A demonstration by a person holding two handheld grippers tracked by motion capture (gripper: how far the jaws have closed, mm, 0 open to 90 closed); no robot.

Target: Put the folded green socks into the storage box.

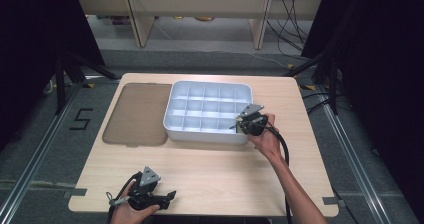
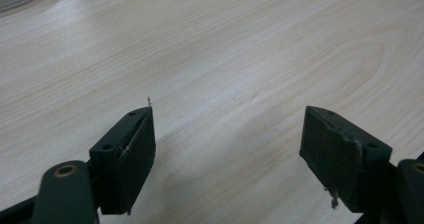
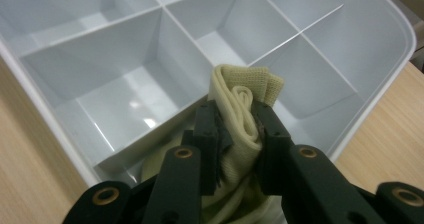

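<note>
One wooden table [image 1: 210, 169] carries everything, and at about twelve o'clock on it sits a white divided tray [image 1: 209, 112], its many compartments bare in the high view. At nine o'clock from the tray lies a brown translucent lid [image 1: 136, 114], flat and just beside it, probably set off so the compartments stay reachable. The right gripper [image 1: 247, 121] hangs over the tray's four o'clock corner, jaws drawn narrow on a folded cream cloth [image 3: 243, 111], pinched upright above a corner compartment, likely so it can be lowered in without snagging the dividers. The left gripper [image 1: 167, 198] rests at seven o'clock on the table, well apart, jaws spread wide with nothing between them, seemingly parked out of the way.
</note>
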